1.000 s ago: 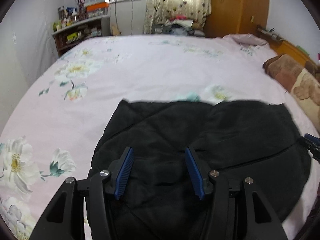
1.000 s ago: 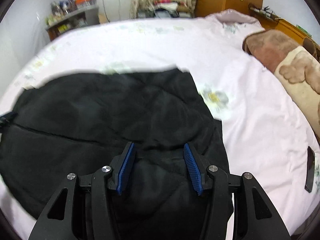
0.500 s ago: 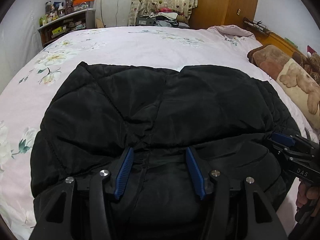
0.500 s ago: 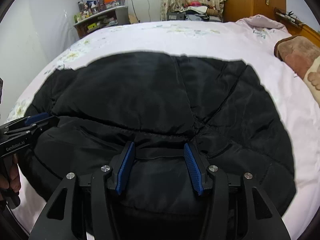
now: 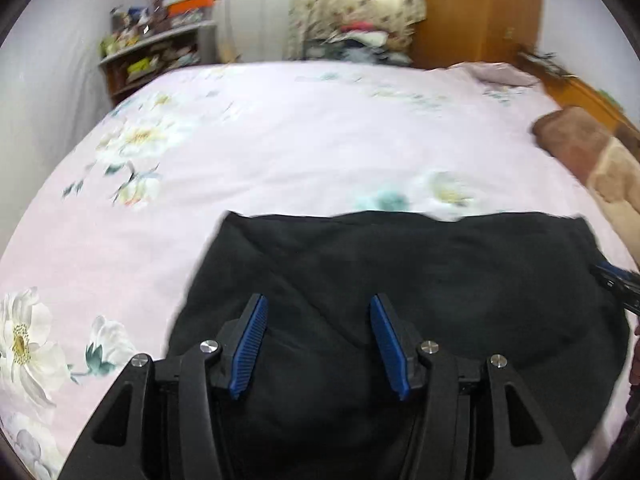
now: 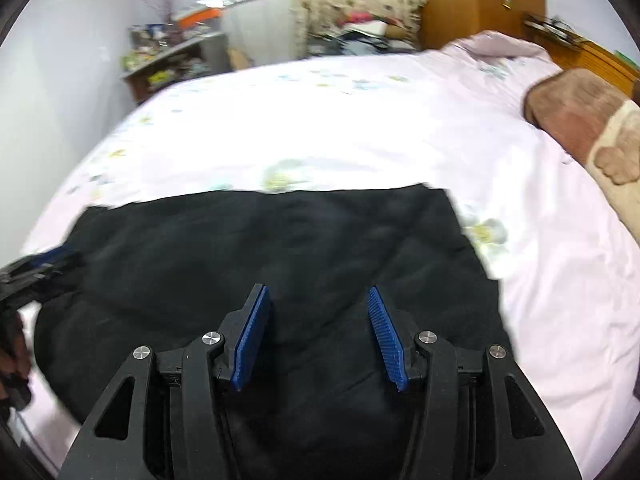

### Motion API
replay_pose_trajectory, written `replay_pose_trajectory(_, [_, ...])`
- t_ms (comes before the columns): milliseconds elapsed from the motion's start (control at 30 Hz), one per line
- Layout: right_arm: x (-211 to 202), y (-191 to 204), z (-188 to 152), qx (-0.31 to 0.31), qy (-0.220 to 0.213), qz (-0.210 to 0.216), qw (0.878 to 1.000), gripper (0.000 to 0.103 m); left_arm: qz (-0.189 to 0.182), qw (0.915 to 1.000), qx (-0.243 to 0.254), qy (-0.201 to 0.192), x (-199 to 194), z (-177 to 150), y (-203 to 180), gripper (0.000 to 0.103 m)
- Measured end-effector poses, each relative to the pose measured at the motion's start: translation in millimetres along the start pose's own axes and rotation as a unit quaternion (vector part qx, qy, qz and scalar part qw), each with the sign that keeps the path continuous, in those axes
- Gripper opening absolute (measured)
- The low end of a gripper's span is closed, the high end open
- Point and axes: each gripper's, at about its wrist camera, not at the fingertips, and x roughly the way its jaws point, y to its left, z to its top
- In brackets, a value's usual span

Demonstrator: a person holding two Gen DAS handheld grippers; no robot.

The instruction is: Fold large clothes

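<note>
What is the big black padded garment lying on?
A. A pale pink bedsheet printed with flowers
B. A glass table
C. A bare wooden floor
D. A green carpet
A: the big black padded garment is spread on the pale pink flower-printed bedsheet, which shows around it to the left, right and far side in both views.

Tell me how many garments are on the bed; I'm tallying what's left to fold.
1: a black jacket spread on the flowered bedspread, under both open grippers. Anything beneath it would be hidden.
</note>
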Motion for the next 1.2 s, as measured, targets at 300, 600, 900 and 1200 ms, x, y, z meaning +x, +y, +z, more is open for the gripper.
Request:
replay_pose_trajectory(300, [56.3, -35.8, -5.6, 0.017, 0.019, -0.035, 0.999, 0.051, -0.001, 0.9999, -0.008, -0.013, 42.3, -14.0, 2.3, 0.058])
replay_pose_trajectory(600, [56.7, -31.8, -15.5, 0.019, 0.022, -0.041, 0.999, 0.051, 0.006, 1.0000, -0.004, -0.006, 49.0, -7.0, 3.6, 0.058])
replay_pose_trajectory(900, [-17.5, -3.9, 4.1, 0.024, -0.034, -0.002, 0.999, 0.051, -0.050, 0.9980, 0.008, -0.038, -19.1, 14.8, -30.5, 0.055])
replay_pose_trajectory(1200, [44.0, 37.7, 4.9, -0.004, 0.036, 0.032, 0.999, 0.051, -0.087, 0.9941, 0.058, 0.028, 47.9, 11.4, -96.9, 0.056])
